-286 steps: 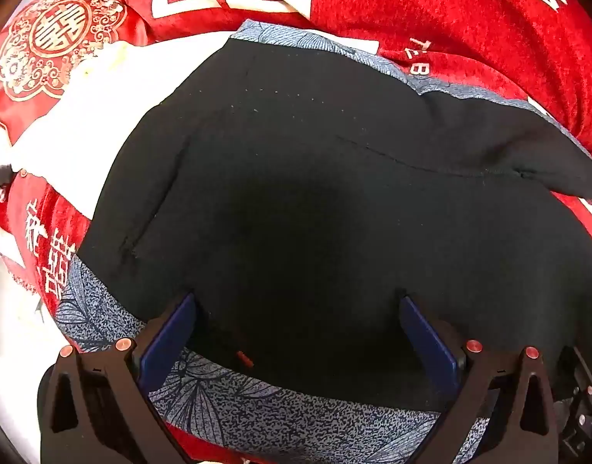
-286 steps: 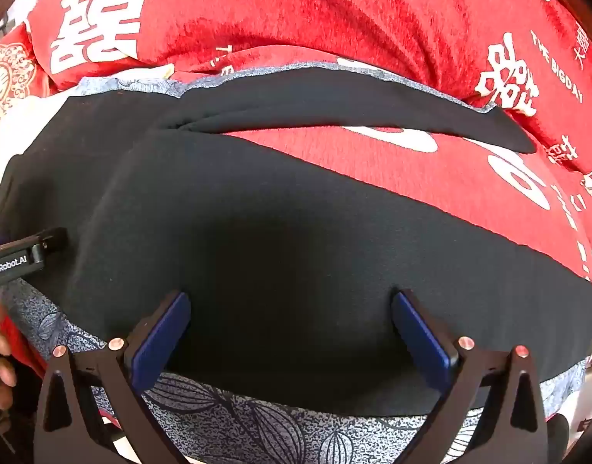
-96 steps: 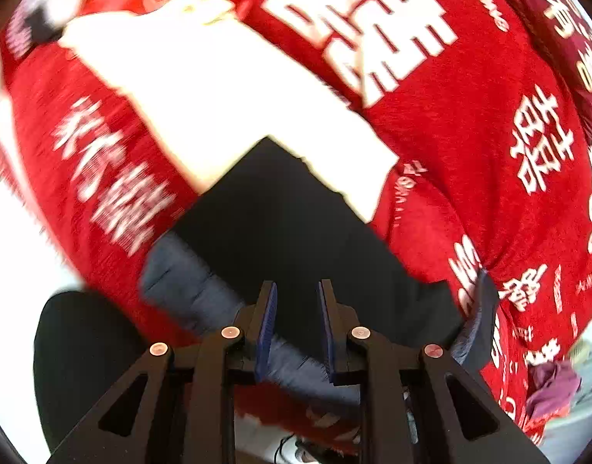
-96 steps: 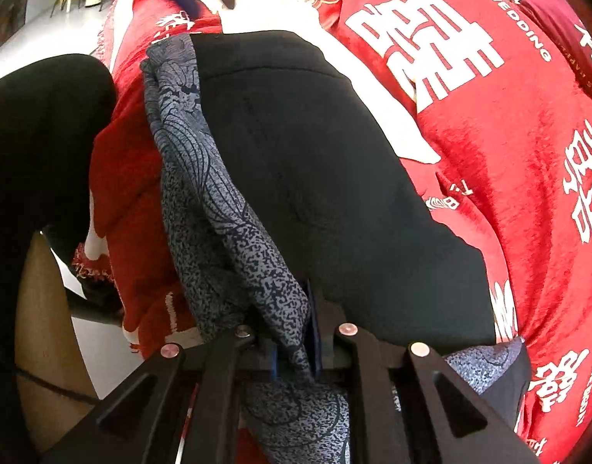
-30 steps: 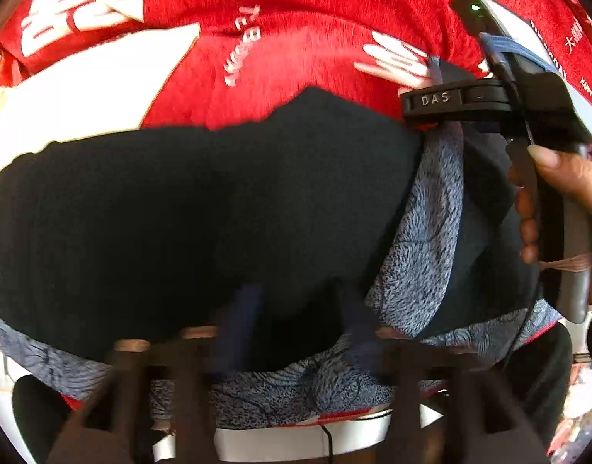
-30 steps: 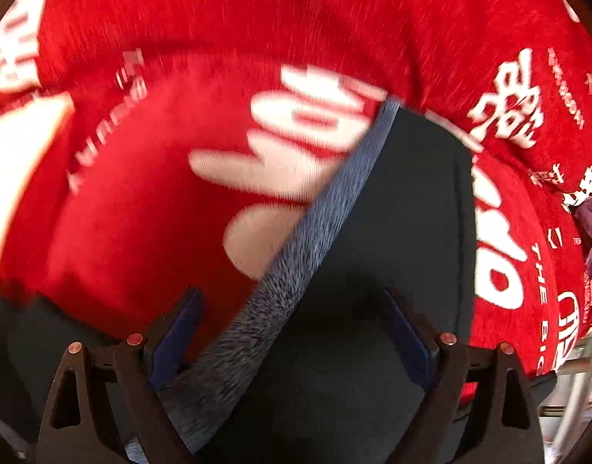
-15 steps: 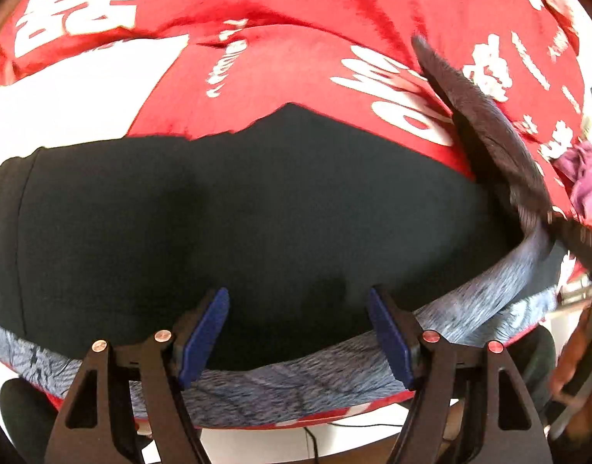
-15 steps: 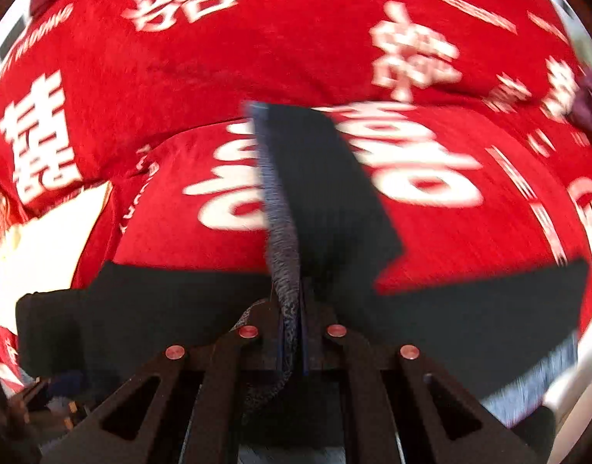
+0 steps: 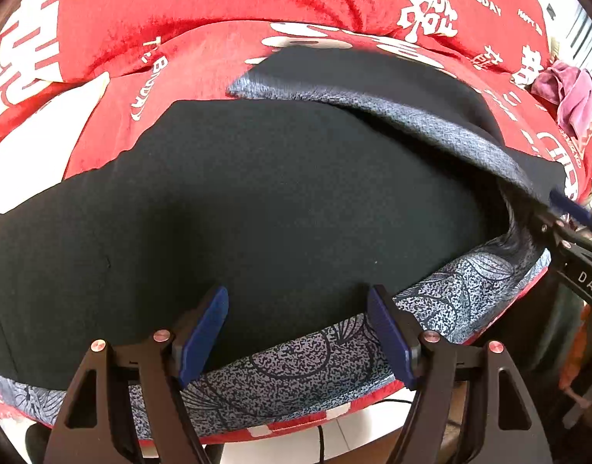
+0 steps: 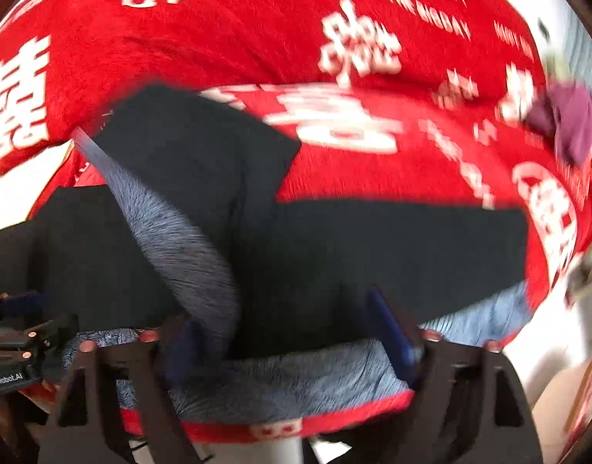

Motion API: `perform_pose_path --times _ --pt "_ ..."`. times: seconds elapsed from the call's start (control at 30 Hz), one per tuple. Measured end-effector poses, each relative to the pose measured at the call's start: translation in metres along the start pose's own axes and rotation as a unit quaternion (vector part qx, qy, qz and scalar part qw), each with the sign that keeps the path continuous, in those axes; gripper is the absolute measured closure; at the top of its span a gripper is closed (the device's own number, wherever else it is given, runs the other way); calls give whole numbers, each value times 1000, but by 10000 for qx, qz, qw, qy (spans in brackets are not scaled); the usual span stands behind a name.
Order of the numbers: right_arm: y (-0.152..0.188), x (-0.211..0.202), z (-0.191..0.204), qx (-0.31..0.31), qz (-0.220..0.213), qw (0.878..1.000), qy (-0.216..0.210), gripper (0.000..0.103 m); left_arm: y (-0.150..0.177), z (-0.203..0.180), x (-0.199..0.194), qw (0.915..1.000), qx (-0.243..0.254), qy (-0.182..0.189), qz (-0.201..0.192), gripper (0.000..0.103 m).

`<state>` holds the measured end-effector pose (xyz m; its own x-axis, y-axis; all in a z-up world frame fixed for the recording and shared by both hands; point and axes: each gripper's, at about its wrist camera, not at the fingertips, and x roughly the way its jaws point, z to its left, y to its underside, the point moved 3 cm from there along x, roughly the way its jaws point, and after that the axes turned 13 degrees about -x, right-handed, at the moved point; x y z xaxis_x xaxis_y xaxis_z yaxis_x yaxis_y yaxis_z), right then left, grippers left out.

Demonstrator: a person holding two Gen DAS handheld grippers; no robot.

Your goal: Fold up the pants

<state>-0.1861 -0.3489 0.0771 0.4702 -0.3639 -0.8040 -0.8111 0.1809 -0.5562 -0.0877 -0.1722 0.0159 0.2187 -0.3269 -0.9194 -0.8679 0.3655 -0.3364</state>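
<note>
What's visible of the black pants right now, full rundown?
The black pants with the grey leaf-print lining look like matte, soft knit fabric. They lie spread across the red bedspread with white lettering, part-folded: one section is flipped over toward the right, showing its grey underside along the fold. A patterned grey band runs along the near edge, which hangs slightly past the bed's front. The left claw is open over that near edge; the right claw has just opened, grey fabric between its pads, no longer pinched.

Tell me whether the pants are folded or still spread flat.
Partly folded: one end of the black pants is flipped back, its grey patterned inside showing.
</note>
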Motion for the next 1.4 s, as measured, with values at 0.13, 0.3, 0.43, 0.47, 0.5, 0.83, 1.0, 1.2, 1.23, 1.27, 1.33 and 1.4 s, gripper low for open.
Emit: perform_pose_path --times 0.13,0.3,0.43,0.47,0.5,0.83,1.0,1.2,1.23,1.27,1.33,1.4 --pt "-31 -3 32 -1456 -166 9847 944 19 2 -2 0 9998 -163 -26 -104 22" --pt "-60 7 70 -2748 -224 9492 1516 18 0 0 3 9996 -214 -28 -155 22" --pt "-77 14 84 -2913 -145 9461 1411 19 -1 -2 4 9996 -229 -43 -131 22" --pt "-81 12 84 -2882 -150 9486 1302 18 0 -3 4 9997 -216 -67 -136 22" --pt "-84 7 84 -2807 -190 9525 1169 18 0 -3 4 9997 -215 -71 -135 22" --pt "-99 1 113 -3188 -423 9450 601 18 2 -1 9 9993 -364 44 -15 0" --pt "-105 59 137 -3727 182 9271 351 62 2 3 8 9993 -351 142 13 0" --pt "-113 35 79 -2155 -81 9756 -412 96 3 4 8 9994 -319 128 22 0" --pt "-108 18 54 -1712 -299 9842 -337 96 3 4 8 9994 -317 120 26 0" --pt "-105 6 35 -1379 -442 9890 -309 96 3 3 8 9994 -324 113 32 0" --pt "-88 -17 -11 -486 -707 9958 -321 96 4 3 7 9993 -341 110 41 0" --pt "-55 -34 -59 536 -871 9938 -438 96 4 3 6 9993 -350 118 60 0"
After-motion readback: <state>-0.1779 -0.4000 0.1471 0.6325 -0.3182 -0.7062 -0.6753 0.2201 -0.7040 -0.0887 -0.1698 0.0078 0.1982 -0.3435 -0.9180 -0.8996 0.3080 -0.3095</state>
